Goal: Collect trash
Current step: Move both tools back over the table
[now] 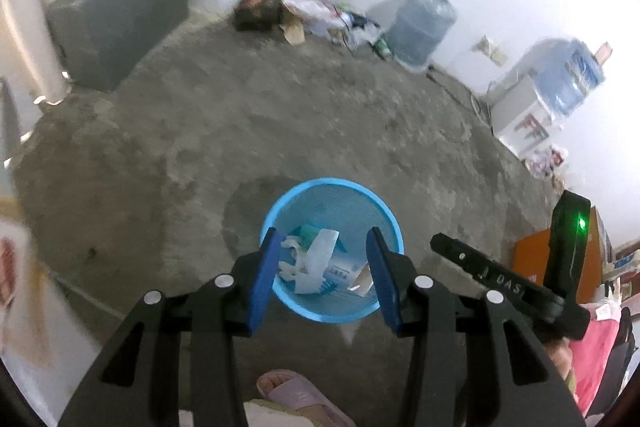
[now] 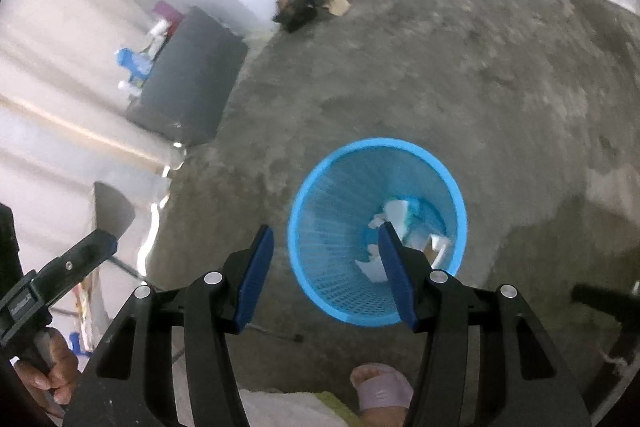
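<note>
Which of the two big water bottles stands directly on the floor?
The water bottle near the trash pile; the other bottle sits tilted upon a white dispenser.

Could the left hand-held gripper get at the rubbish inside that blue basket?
Probably yes: the left hand-held gripper is open above the basket, whose top is uncovered, with the rubbish lying exposed inside.

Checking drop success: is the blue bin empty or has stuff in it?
Not empty. The blue mesh bin stands upright on the floor with white plastic scraps and a small carton at its bottom, far from full.
</note>
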`<state>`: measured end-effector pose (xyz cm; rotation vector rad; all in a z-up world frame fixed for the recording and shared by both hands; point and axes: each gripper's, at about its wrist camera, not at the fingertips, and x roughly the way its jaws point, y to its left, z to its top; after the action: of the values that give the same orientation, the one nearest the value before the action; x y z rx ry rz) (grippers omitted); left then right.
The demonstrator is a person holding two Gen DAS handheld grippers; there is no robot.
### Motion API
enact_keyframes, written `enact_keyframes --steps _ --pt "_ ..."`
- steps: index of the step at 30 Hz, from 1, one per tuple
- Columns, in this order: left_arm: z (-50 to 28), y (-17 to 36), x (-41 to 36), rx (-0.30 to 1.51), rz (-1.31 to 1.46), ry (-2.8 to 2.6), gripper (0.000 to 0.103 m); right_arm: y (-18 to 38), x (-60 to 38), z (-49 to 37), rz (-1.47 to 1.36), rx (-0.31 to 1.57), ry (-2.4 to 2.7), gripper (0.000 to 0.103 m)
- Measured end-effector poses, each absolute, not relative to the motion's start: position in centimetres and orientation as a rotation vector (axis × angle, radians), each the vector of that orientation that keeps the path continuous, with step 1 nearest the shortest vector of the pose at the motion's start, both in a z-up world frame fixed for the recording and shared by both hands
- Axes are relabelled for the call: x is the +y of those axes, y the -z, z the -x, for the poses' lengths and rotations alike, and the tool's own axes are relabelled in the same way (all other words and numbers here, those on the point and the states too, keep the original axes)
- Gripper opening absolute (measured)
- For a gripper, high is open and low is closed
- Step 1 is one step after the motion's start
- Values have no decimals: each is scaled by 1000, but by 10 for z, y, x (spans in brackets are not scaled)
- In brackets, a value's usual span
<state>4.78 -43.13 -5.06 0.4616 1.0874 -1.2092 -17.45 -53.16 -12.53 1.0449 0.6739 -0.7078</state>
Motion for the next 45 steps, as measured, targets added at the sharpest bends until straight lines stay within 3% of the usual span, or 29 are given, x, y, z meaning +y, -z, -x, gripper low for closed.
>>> enact_keyframes --steps 18,45 --pt "-91 -46 -174 793 -203 867 43 42 -435 97 -726 688 396 56" --pt "-90 -71 82 596 40 490 43 -20 -220 -26 -430 775 -113 56"
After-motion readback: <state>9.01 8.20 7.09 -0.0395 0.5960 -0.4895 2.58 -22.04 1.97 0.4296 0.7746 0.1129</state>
